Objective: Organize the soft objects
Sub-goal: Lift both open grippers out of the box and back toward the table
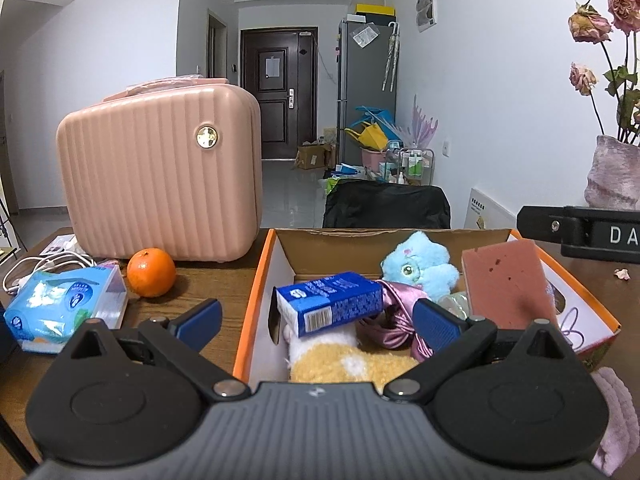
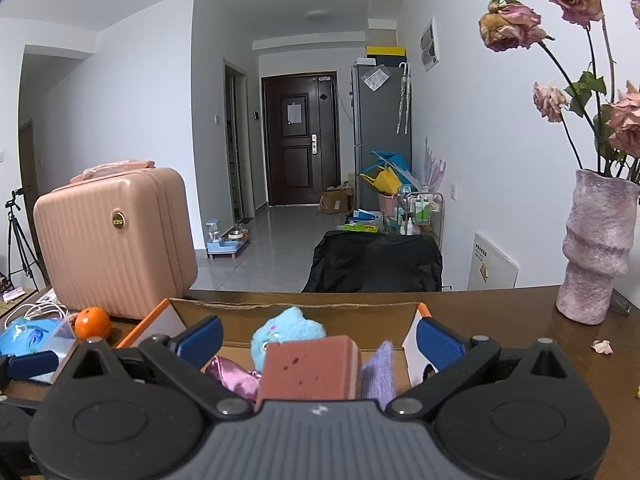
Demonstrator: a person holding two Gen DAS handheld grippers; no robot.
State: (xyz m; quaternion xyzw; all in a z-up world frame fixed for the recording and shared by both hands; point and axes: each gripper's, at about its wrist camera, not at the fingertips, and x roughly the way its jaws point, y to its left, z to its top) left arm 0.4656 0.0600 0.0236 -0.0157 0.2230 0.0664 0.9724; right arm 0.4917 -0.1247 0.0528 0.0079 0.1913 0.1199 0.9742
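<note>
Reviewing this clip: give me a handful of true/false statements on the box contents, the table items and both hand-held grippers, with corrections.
1. The left hand-held gripper is open and holds nothing. True.
2. The orange lies inside the cardboard box. False: it sits on the table beside the pink suitcase.
3. A blue plush toy is in the box. True.
4. The right hand-held gripper is clamped on the sponge. False: its jaws stand wide apart.
5. The vase lies tipped over. False: it stands upright.
</note>
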